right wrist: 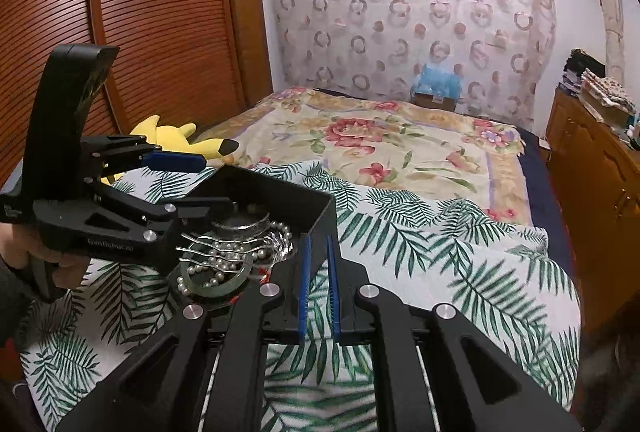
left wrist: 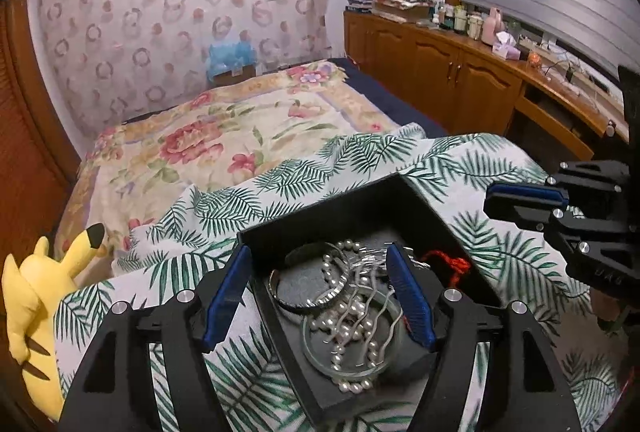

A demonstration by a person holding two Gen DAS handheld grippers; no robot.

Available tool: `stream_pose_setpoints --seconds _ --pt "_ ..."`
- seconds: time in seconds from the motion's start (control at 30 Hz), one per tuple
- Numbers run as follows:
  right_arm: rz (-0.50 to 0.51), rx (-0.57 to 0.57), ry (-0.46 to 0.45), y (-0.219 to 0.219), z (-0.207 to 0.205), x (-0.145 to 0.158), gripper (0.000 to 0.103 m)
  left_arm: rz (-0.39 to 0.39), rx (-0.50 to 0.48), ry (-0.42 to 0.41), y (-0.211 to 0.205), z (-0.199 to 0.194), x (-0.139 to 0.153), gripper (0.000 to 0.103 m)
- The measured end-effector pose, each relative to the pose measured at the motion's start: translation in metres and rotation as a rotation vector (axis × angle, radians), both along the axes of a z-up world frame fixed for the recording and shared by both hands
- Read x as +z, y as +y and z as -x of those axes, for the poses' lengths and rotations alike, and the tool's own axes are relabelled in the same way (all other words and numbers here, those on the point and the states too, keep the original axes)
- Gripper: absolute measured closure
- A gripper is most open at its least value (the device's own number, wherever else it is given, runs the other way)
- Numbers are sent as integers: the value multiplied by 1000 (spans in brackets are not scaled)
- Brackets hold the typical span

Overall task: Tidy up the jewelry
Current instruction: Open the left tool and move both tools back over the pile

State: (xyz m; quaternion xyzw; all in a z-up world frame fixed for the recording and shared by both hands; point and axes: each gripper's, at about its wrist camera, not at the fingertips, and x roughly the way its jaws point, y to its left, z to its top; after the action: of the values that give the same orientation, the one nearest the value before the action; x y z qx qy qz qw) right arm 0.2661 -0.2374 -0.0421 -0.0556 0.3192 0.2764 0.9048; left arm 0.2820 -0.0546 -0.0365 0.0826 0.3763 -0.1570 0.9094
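A black open box [left wrist: 404,191] sits on a palm-leaf cloth on the bed. It holds a pearl necklace [left wrist: 352,316], a pale green bangle [left wrist: 320,352], a silver bangle [left wrist: 296,306], wavy silver hairpins [left wrist: 372,296] and a red cord [left wrist: 452,264]. My left gripper [left wrist: 320,260] is open, one finger outside the box's left wall, the other inside over the jewelry. My right gripper [right wrist: 319,244] is nearly closed and empty, just outside the box's right wall [right wrist: 320,216]. The jewelry also shows in the right wrist view [right wrist: 224,256], partly hidden by the left gripper [right wrist: 188,183].
A yellow plush toy [left wrist: 36,292] lies at the bed's left side. A floral blanket [left wrist: 224,139] covers the far bed. Wooden cabinets [left wrist: 448,71] with bottles and folded cloths stand at the right. A slatted wooden wardrobe [right wrist: 152,11] stands at the left.
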Motion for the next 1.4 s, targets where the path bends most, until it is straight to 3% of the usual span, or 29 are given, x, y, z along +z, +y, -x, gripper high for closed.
stream_pose_setpoints --seconds 0.07,0.17,0.2,0.57,0.77,1.07,1.17,1.37,1.4 --pt "-4 -4 -1 -5 13 1 90 25 1 -7 3 13 4 36" --pt "-5 -2 -9 -9 33 2 73 43 0 -23 4 31 9 35" --pt "0 -1 -9 -9 40 1 73 35 5 -39 4 41 10 35" --pt "92 24 59 -9 107 -28 73 77 2 -48 13 119 12 35" --pt "149 20 136 -4 128 -56 73 87 8 -10 16 154 -6 35" --pt "167 -15 179 -12 143 -64 73 75 -5 55 12 186 -40 35" --pt "195 -36 164 -13 144 -65 84 69 -9 73 12 190 -49 35" --pt "198 -49 145 -14 145 -66 86 74 -8 101 13 190 -59 35" --pt "196 -41 143 -13 146 -66 91 74 -11 103 12 189 -60 35"
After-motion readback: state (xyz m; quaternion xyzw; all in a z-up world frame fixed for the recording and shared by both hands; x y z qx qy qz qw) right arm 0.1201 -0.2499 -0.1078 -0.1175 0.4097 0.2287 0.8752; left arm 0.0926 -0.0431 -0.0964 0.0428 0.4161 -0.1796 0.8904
